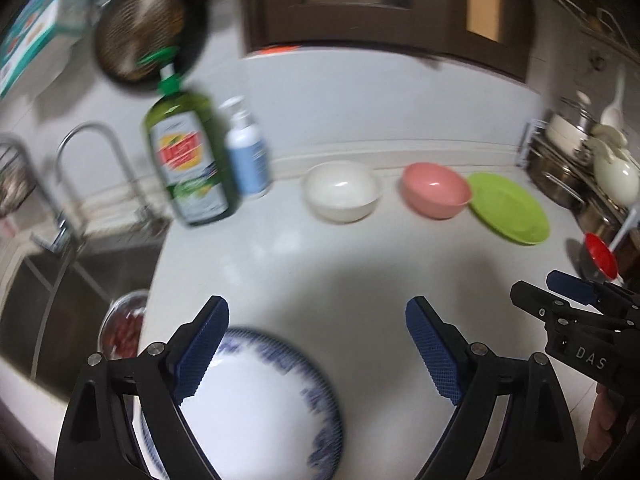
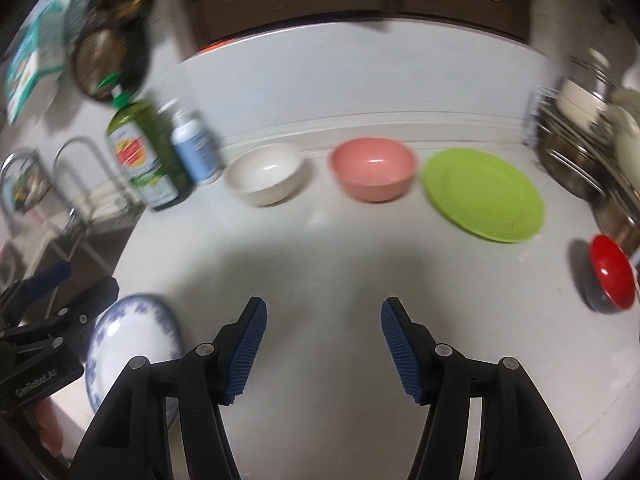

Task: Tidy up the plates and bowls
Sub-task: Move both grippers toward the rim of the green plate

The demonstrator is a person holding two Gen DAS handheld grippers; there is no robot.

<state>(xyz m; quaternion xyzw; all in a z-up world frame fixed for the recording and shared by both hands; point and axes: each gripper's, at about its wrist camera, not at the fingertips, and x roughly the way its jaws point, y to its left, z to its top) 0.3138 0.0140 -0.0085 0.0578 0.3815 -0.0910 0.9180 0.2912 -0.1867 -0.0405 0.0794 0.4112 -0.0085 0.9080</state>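
While both grippers hang wide open and grip nothing, the left gripper [image 1: 318,344] straddles a blue-patterned plate [image 1: 256,404] near the sink [image 1: 68,300]. Across the counter [image 2: 320,264] sit an empty white bowl [image 2: 264,174], an empty pink bowl [image 2: 374,168] and a green plate [image 2: 484,194], ahead of the right gripper [image 2: 323,346].

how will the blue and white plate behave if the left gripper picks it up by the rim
The blue and white plate looks glazed, so probably stiff, slippery and breakable. Held at one edge by the open left gripper, it may tilt.
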